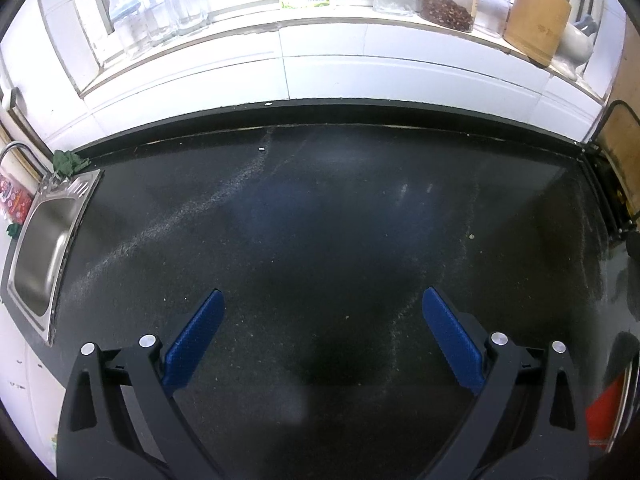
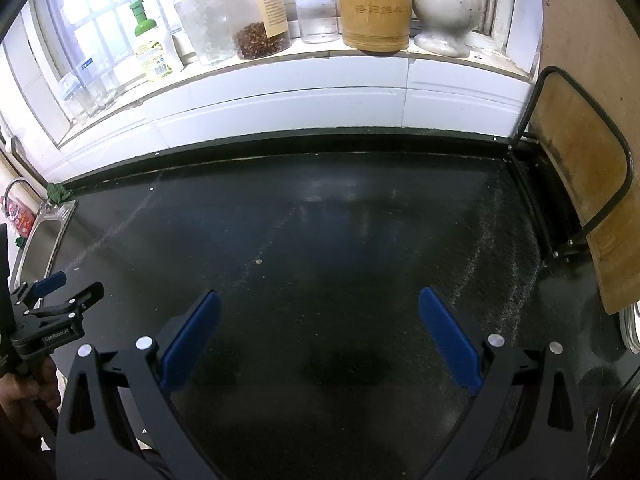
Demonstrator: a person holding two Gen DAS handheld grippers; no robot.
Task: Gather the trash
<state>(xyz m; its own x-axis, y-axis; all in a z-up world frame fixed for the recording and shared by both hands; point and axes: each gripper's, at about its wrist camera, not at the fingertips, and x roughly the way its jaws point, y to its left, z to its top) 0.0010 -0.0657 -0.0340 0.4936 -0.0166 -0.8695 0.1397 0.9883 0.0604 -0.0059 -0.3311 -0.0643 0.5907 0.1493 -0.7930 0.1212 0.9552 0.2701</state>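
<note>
A black countertop fills both views. The only loose bits I see on it are small crumbs: a pale crumb right of centre and a white speck near the back edge. In the right wrist view, a crumb lies ahead of the fingers. My left gripper hovers over the counter, open, with nothing between its blue pads. My right gripper is also open and holds nothing. In the right wrist view the left gripper shows at the left edge, held by a hand.
A steel sink sits at the counter's left end with a tap and something green behind it. A wooden cutting board in a wire rack stands at the right. Jars, a bottle, a bamboo holder and a mortar line the windowsill.
</note>
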